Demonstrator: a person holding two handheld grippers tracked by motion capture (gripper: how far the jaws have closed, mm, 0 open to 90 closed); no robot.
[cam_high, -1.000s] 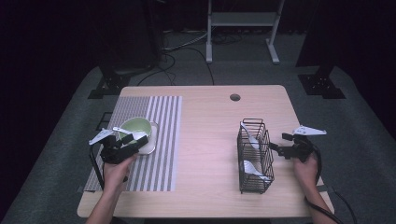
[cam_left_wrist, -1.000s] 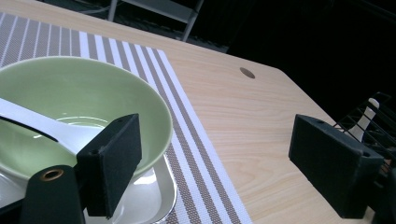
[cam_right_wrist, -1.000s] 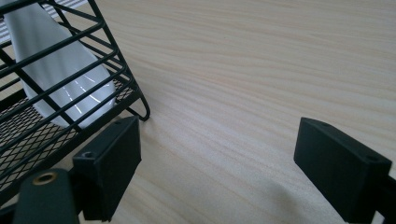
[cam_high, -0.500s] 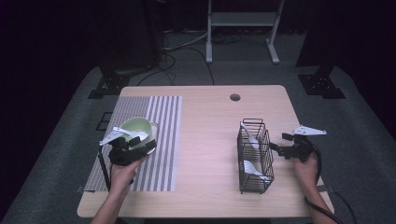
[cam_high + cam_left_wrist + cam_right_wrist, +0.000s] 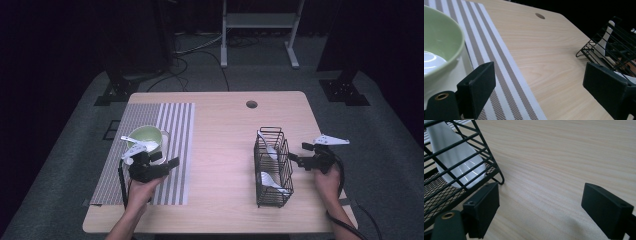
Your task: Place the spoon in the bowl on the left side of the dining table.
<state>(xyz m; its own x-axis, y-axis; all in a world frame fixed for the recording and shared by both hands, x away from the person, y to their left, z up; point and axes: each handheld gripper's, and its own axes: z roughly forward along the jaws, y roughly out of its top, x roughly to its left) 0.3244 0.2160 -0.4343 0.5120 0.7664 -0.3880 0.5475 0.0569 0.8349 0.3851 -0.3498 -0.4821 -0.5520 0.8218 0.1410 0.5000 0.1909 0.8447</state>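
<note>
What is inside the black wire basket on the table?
The wire basket holds two white spoons: one leaning at the far end, one lying near the front. Its mesh floor beneath them is partly covered.

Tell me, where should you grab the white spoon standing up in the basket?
Probably by its handle, coming down from above. The spoon leans in the basket with the handle poking past the rim, while wire walls close off the sides. The right tool, open beside the basket, is nearest.

- Black left gripper (image 5: 170, 162), blocky square jaws, brass-ringed screw hole, pale three-cornered plate on top.
- Black right gripper (image 5: 295, 152), same jaws and plate, black cable trailing.
- Bare forearms, no sleeves.
</note>
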